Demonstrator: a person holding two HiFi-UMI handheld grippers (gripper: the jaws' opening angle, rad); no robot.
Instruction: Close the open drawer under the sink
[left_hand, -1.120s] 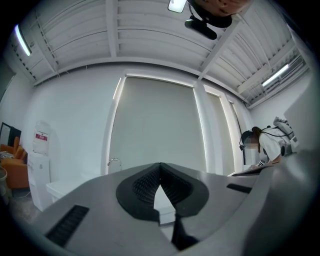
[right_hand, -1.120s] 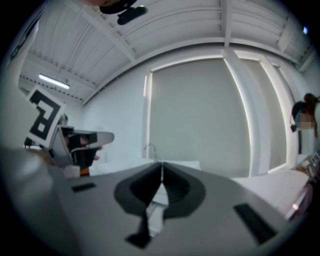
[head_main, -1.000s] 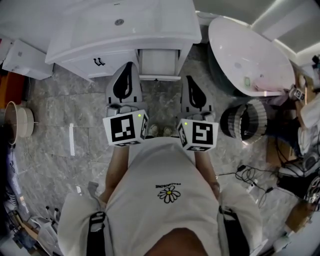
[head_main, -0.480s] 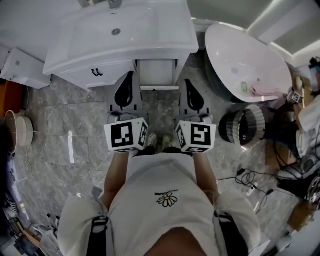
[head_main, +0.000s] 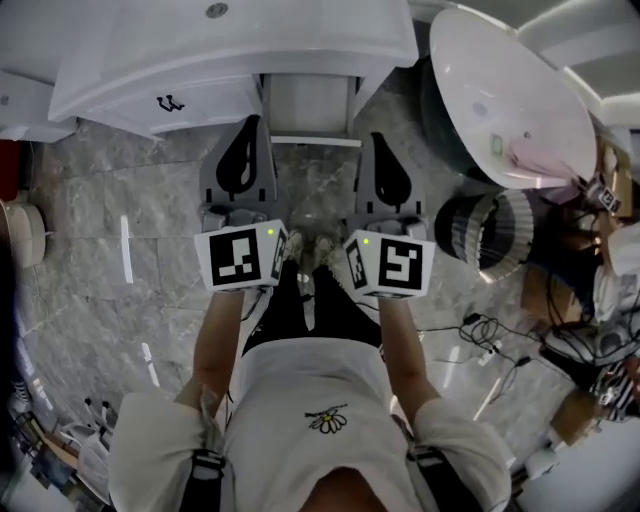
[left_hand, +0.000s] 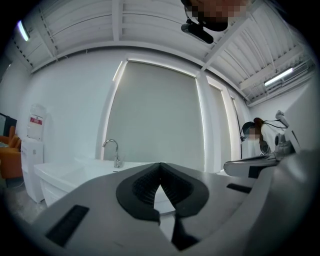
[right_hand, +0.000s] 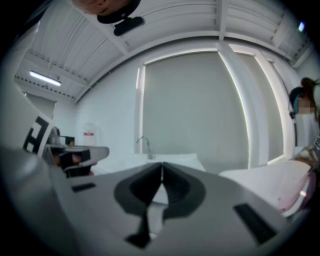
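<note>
Jaws pressed together, empty, the grey left gripper (head_main: 250, 125) and grey right gripper (head_main: 384, 142) (seemingly flanking it) should squarely push the front of the open white drawer (head_main: 310, 108).

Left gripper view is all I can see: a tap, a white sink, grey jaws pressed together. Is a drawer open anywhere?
Observer: Yes. The head view shows an open drawer sticking out under the sink.
Operator: Where is it from my hand-held gripper?
Observer: In the head view it sits just right of the left hand-held gripper; the right hand-held gripper is on its other side.
Operator: Is that other one open?
Observer: No. Its own view shows its jaws together with nothing between them.
</note>
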